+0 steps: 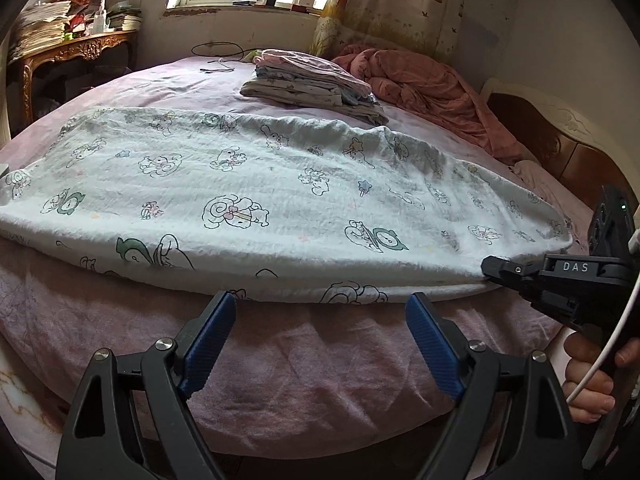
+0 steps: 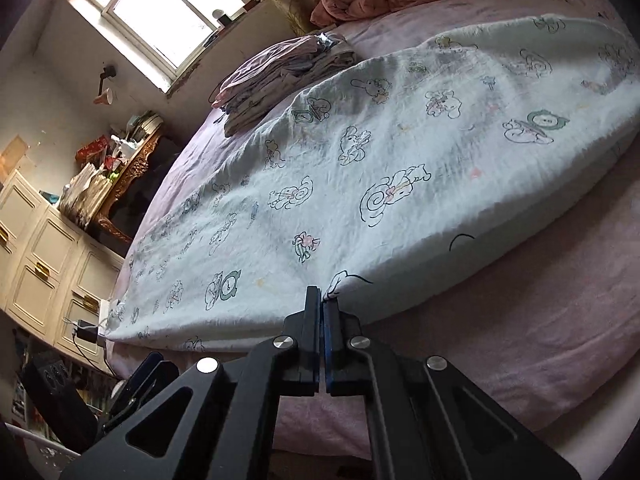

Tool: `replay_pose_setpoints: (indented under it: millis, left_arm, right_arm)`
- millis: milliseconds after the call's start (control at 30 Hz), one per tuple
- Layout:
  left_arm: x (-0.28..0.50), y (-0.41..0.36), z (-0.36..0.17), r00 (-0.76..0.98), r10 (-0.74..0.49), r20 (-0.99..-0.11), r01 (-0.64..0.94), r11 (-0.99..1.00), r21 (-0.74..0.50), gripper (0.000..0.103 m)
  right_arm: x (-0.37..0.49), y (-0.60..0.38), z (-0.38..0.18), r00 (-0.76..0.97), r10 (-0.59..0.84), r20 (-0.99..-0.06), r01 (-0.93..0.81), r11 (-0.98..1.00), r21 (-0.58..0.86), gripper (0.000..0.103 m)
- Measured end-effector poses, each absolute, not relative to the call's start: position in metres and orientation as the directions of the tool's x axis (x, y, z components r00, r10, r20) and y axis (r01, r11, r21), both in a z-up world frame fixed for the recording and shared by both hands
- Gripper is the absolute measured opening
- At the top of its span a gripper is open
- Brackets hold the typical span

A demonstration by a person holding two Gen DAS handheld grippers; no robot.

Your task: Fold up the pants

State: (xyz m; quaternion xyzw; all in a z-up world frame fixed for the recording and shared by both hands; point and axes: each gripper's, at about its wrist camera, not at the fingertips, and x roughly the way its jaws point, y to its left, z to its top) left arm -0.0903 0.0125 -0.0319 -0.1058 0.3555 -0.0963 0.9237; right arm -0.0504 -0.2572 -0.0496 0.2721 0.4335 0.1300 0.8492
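So the pale mint-white cotton pants with cartoon animal prints (image 1: pixel 248 184) are spread long and flat across the pink-sheeted bed (image 1: pixel 304 384), near its front edge, with the near hem doubled over in 2 layers. The right gripper (image 2: pixel 322 300) has its black jaws pressed fully together, pinching the near edge of the fabric right at a printed outline; in the left wrist view you can see that same tool biting the hem at the right end, with a hand (image 1: pixel 592 376) wrapped around its handle and a white cable running past. The left gripper (image 1: pixel 320 320) sits just in front of the hem with its blue ribbed pads (image 1: pixel 208 344) wide apart, nothing between them, not touching the cloth. Further back on the bed there's a stack of folded clothes (image 1: pixel 312 84) and a rumpled salmon-pink blanket (image 1: pixel 424 80) by the wall. Off to the left is a carved gilt wooden side table (image 1: pixel 80 50) piled with papers.
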Motion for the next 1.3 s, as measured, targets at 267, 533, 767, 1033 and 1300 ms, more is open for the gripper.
replay_pose_setpoints:
  millis: [267, 533, 767, 1033, 1300]
  left_arm:
    - [-0.092, 0.011, -0.033, 0.731, -0.246, -0.636, 0.094, 0.960, -0.263, 0.086]
    - [-0.095, 0.023, -0.031, 0.741, -0.233, -0.630, 0.068, 0.959, -0.275, 0.086]
    - [-0.095, 0.031, -0.030, 0.745, -0.235, -0.625, 0.060, 0.956, -0.287, 0.086]
    - [-0.096, 0.035, -0.021, 0.763, -0.218, -0.608, 0.065, 0.963, -0.263, 0.086]
    - [-0.086, 0.035, -0.015, 0.774, -0.203, -0.600, 0.081, 0.971, -0.224, 0.086]
  right_arm:
    - [-0.029, -0.245, -0.072, 0.572, 0.546, -0.612, 0.052, 0.721, 0.691, 0.014]
    - [-0.041, -0.208, -0.062, 0.587, 0.401, -0.703, -0.062, 0.888, 0.455, 0.000]
    - [-0.059, -0.209, -0.053, 0.598, 0.375, -0.709, -0.106, 0.913, 0.394, 0.000]
    - [-0.078, -0.222, -0.036, 0.603, 0.425, -0.675, -0.124, 0.886, 0.447, 0.000]
    - [-0.086, -0.230, -0.044, 0.568, 0.370, -0.735, -0.097, 0.917, 0.386, 0.000]
